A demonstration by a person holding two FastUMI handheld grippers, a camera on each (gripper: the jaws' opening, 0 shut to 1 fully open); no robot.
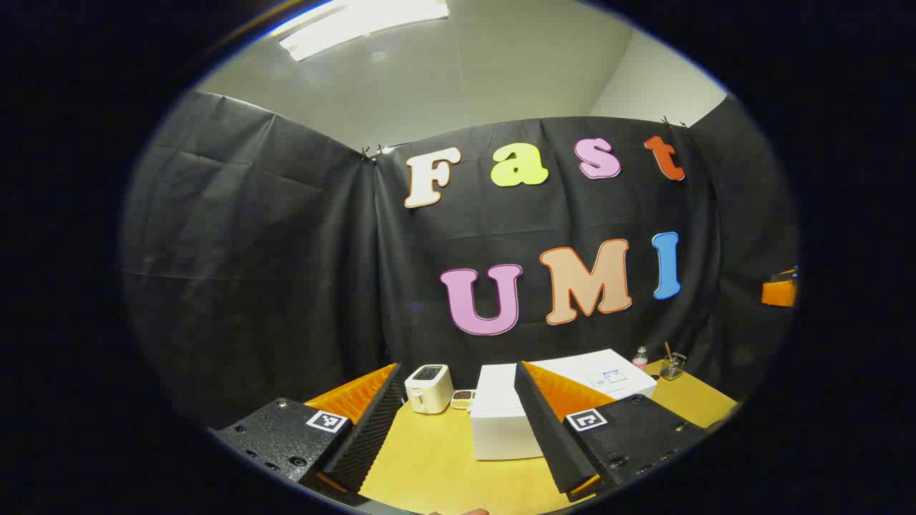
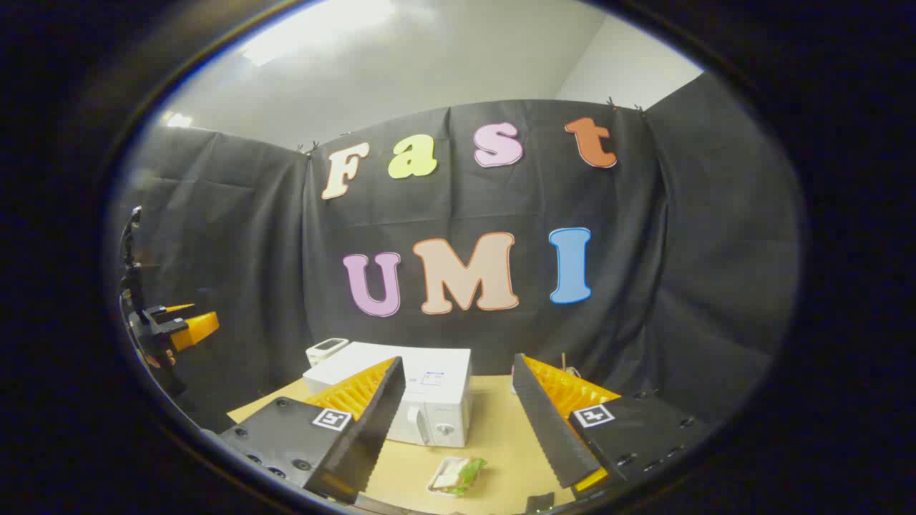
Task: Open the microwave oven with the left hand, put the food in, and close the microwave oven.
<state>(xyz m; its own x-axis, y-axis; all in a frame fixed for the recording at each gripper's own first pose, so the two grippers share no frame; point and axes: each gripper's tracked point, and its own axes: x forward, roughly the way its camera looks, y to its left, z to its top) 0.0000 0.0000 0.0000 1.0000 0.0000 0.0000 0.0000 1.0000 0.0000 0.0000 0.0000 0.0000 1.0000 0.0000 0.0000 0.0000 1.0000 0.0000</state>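
Starting at the left of the left gripper view, the left gripper [image 1: 458,422] hangs above the yellow table [image 1: 429,465] with its two fingers spread wide and nothing between them. Past its left finger stands a small white toaster [image 1: 429,388], and just right of the toaster lies a small tray [image 1: 463,399] of what may be food, too small to tell for sure. Next comes the white microwave oven [image 1: 501,422], sitting on the table with its door closed; its long axis runs from the near left corner back toward the right, and in this view a short end faces the camera. Behind its far right end stand a small bottle [image 1: 640,357] and a cup of sticks [image 1: 672,366] near the black cloth wall. In the right gripper view, the left gripper shows at the far left edge, held up off the table. The microwave oven [image 2: 422,400] sits left of centre, its front with door handle and dial turned toward the camera. In front of it, apart from it, a tray of food [image 2: 456,476] with something green lies flat on the table [image 2: 494,429]. The right gripper [image 2: 458,422] hovers above, fingers apart and grasping nothing.
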